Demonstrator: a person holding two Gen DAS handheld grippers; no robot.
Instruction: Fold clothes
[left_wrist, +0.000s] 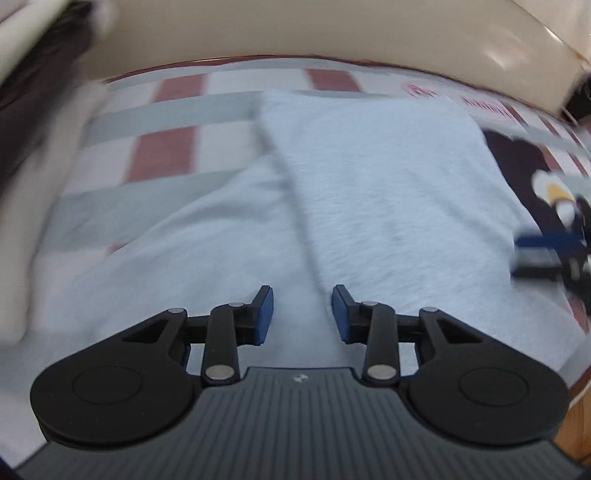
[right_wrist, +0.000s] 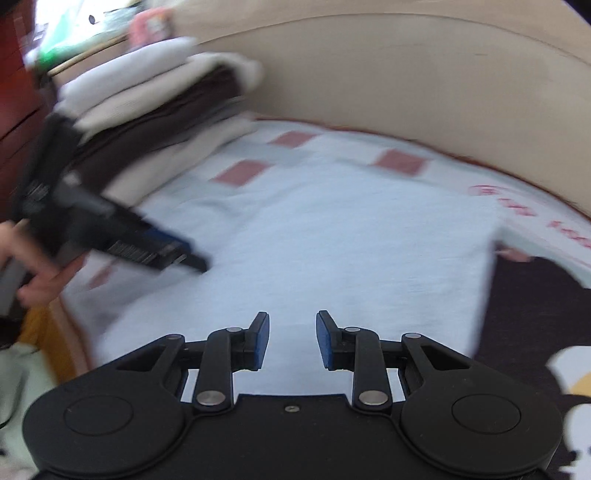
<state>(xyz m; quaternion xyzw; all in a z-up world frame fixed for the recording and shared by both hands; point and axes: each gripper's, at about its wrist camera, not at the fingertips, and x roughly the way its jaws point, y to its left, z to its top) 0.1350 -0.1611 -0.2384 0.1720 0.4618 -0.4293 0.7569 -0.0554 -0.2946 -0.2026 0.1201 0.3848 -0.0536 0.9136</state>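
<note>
A pale blue garment (left_wrist: 388, 192) lies folded flat on a checked bedspread (left_wrist: 162, 147), with a fold edge running diagonally down its middle. My left gripper (left_wrist: 302, 314) hovers over its near part, jaws open with only cloth showing below the gap. In the right wrist view the same garment (right_wrist: 332, 236) fills the centre, and my right gripper (right_wrist: 292, 339) stands open above its near edge, holding nothing. The left gripper (right_wrist: 177, 254), blurred and held by a hand (right_wrist: 40, 277), reaches in from the left. The right gripper (left_wrist: 524, 254) shows blurred at the right edge.
A stack of folded white and brown clothes (right_wrist: 155, 103) stands at the back left of the bed. A dark cloth with a penguin print (right_wrist: 535, 314) lies right of the blue garment. A beige padded board (right_wrist: 406, 74) rims the far side.
</note>
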